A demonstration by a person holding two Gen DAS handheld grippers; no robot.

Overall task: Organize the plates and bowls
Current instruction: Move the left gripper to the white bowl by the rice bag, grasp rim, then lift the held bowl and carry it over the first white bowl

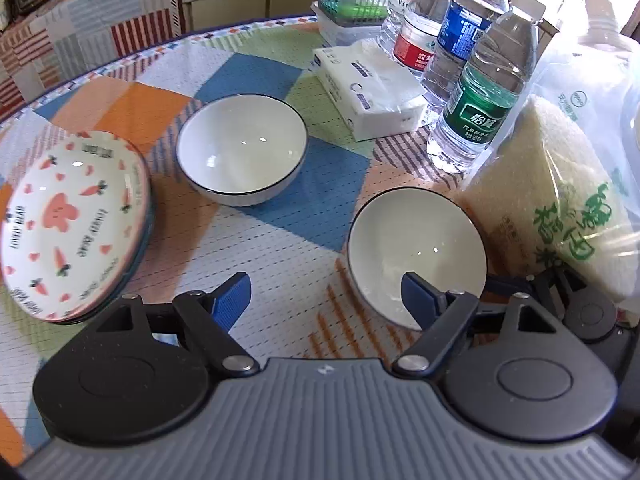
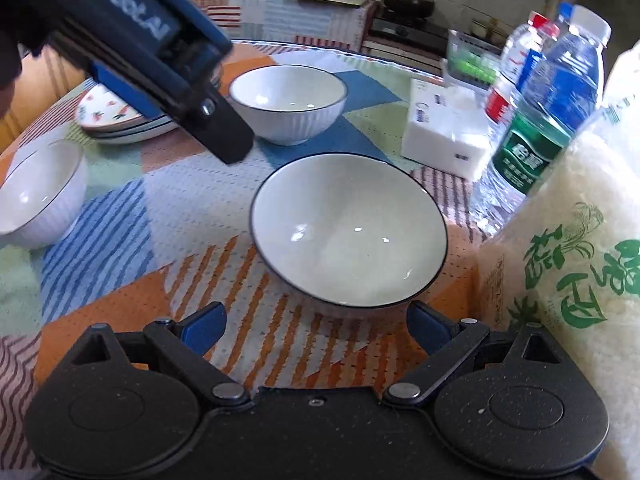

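Note:
Three white bowls with dark rims stand on the patchwork tablecloth. The nearest bowl (image 2: 348,228) lies just ahead of my right gripper (image 2: 316,324), which is open and holds nothing. My left gripper (image 1: 326,296) is also open and holds nothing. Its right finger (image 1: 420,296) overlaps the rim of that same bowl (image 1: 416,256). A second bowl (image 1: 242,148) sits farther back in the middle. The third bowl (image 2: 40,192) is at the left edge. A stack of carrot-print plates (image 1: 68,228) rests at the left. The left gripper's finger (image 2: 228,136) hangs above the table.
Water bottles (image 1: 480,100) and a tissue pack (image 1: 368,88) crowd the right side of the table. A large bag of rice (image 2: 568,260) stands close beside the nearest bowl. A plastic basket (image 1: 352,4) sits at the back, with a kitchen counter beyond the table edge.

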